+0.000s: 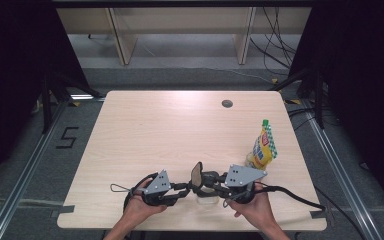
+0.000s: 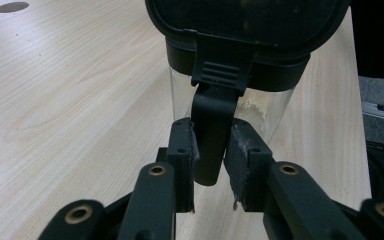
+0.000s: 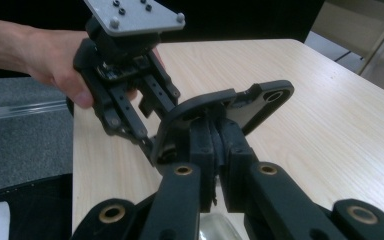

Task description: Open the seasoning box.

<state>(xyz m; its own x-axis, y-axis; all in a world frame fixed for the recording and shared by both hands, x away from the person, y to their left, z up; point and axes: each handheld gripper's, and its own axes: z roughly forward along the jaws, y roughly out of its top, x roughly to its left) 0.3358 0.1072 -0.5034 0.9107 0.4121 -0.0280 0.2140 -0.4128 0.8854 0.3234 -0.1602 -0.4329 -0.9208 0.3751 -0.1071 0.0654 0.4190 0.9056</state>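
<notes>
Left gripper [image 2: 211, 150] pinches the clear jar's [image 2: 232, 107] latch tab [image 2: 211, 135]; right gripper [image 3: 219, 150] clamps the raised lid [image 3: 225, 107]. Uneven pulling could tip the jar near the tabletop [image 1: 180, 130] edge.

Light wood table [image 1: 155, 130], grey carpet floor [image 1: 40, 150], black curtains [image 1: 10, 60], wooden shelving [image 1: 180, 30]

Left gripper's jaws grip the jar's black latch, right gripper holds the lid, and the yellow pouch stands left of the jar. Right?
Not quite: the high view shows the yellow pouch standing right of the jar. The left gripper on the latch and right gripper on the lid are correct.
</notes>
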